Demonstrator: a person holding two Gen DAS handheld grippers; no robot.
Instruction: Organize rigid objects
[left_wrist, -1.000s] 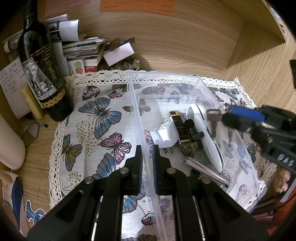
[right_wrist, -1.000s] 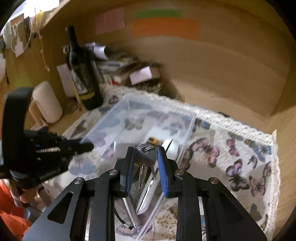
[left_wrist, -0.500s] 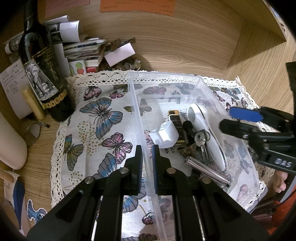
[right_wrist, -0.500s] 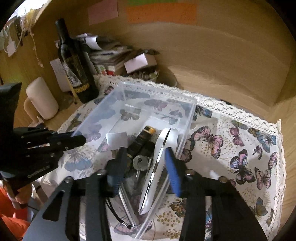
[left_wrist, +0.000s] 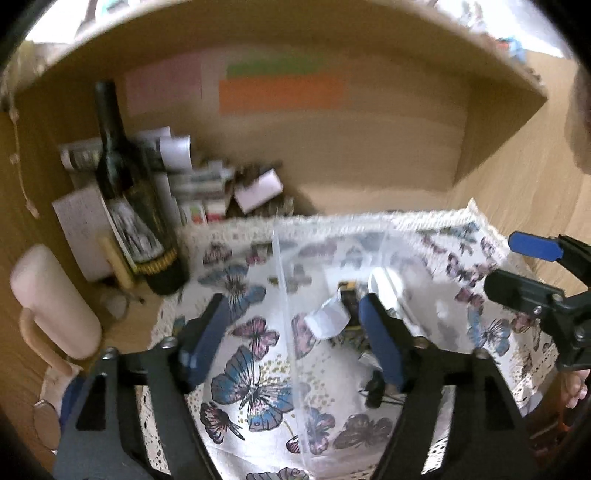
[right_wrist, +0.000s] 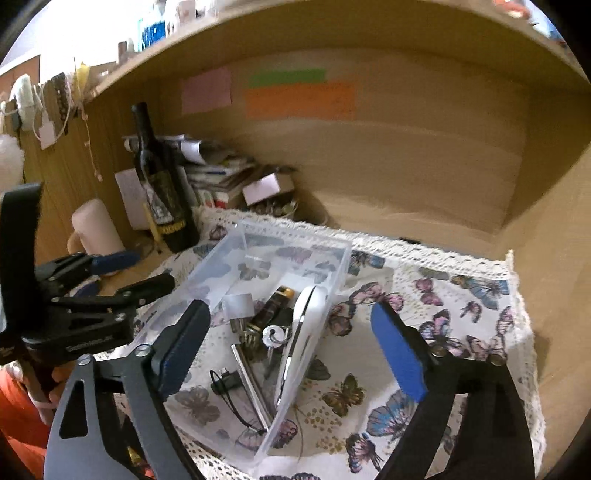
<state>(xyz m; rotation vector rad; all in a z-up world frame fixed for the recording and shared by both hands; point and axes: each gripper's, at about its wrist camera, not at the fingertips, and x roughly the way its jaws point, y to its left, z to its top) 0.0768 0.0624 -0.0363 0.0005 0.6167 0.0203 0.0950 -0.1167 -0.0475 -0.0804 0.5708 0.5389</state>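
Note:
A clear plastic bin (right_wrist: 334, 245) stands on a butterfly-print cloth (right_wrist: 461, 306). In it lie a set of keys (right_wrist: 275, 336), a white handheld device (right_wrist: 304, 325), a black and gold tube (right_wrist: 271, 306), a white plug (right_wrist: 238, 304), a silver rod (right_wrist: 249, 380) and a small black cable part (right_wrist: 225, 380). My right gripper (right_wrist: 291, 349) is wide open and empty, above the bin's near end. My left gripper (left_wrist: 291, 321) is wide open and empty, its fingers either side of the bin's left wall (left_wrist: 291, 321). Each gripper shows in the other's view: the left (right_wrist: 122, 277), the right (left_wrist: 517, 266).
A dark wine bottle (right_wrist: 159, 188) stands at the back left beside a pile of papers and boxes (right_wrist: 221, 177). A pale pink mug (right_wrist: 94, 229) sits further left. Wooden walls (right_wrist: 406, 147) close in the back and right. Coloured notes (right_wrist: 299, 98) hang on the back wall.
My right gripper opened and dropped the keys into the bin, then drew back. My left gripper, shut on the bin's left wall, opened wide and pulled back and up.

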